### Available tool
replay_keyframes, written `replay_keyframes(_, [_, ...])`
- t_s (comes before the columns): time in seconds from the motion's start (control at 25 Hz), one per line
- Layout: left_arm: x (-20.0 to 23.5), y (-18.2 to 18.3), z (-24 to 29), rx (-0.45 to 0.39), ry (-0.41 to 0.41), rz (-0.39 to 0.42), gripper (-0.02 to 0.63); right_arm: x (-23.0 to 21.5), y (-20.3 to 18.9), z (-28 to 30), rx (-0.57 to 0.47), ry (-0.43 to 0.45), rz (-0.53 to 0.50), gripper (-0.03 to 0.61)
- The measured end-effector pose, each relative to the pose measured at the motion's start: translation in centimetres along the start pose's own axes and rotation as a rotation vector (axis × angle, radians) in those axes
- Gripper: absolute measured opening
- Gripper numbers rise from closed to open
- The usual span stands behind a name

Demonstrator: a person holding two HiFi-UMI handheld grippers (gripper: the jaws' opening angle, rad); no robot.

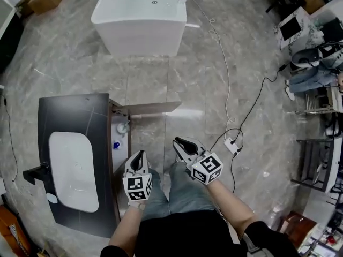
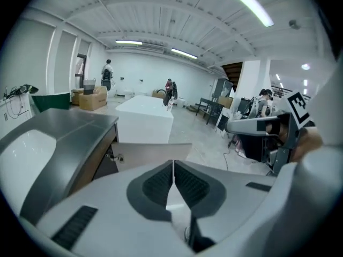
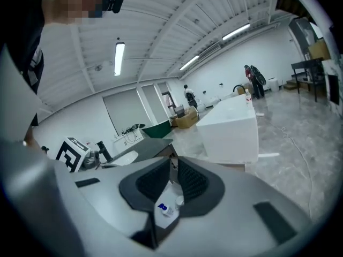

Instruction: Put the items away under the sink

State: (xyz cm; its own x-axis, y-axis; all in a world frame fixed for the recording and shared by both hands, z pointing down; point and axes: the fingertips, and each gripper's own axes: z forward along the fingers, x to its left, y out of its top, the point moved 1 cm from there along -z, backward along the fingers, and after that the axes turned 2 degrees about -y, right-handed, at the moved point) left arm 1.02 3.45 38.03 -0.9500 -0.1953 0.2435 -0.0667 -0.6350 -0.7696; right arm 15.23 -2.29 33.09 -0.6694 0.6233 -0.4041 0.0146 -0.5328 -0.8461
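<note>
A dark vanity (image 1: 75, 116) with a white basin (image 1: 72, 170) stands at the left of the head view, its cabinet door (image 1: 153, 108) swung open. Inside the cabinet lie a blue-capped bottle (image 1: 116, 144) and a pale round item (image 1: 122, 127). My left gripper (image 1: 140, 153) hovers just right of the opening, jaws shut and empty (image 2: 173, 162). My right gripper (image 1: 177, 141) is held further right over the floor, also shut with nothing in it (image 3: 173, 162). Below its jaws, the right gripper view shows the blue-capped bottle (image 3: 162, 208) and a white item (image 3: 179, 201).
A large white block (image 1: 140, 15) stands on the marble floor beyond the open door. A cable runs to a power strip (image 1: 231, 145) at the right. Racks and clutter (image 1: 316, 159) line the right side. A black faucet (image 1: 37, 173) sits at the basin's left.
</note>
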Motion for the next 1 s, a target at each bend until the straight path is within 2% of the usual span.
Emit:
replay_keyframes(0.2, [-1.8, 5.8, -2.5, -0.059, -0.105, -0.028, 0.028, 2.5, 5.1, -3.0, -0.055, 0.008, -0.033, 0.063])
replay_keyframes(0.4, [-3.6, 11.1, -5.0, -0.111, -0.17, 0.031, 0.028, 4.5, 9.3, -5.7, -0.104, 0.001, -0.049, 0.063])
replay_keyframes(0.6, [-5.0, 14.5, -6.7, -0.163, -0.218, 0.022, 0.028, 6.0, 12.0, -7.8, -0.145, 0.0, -0.075, 0.061])
replay_keyframes(0.8, [-5.7, 17.7, -7.8, -0.222, -0.271, 0.05, 0.029, 7.0, 14.1, -8.5, -0.173, 0.001, -0.108, 0.061])
replay_keyframes(1.0, [-6.6, 20.1, -9.2, -0.263, -0.286, 0.08, 0.029, 7.6, 15.8, -9.8, -0.192, -0.004, -0.122, 0.063])
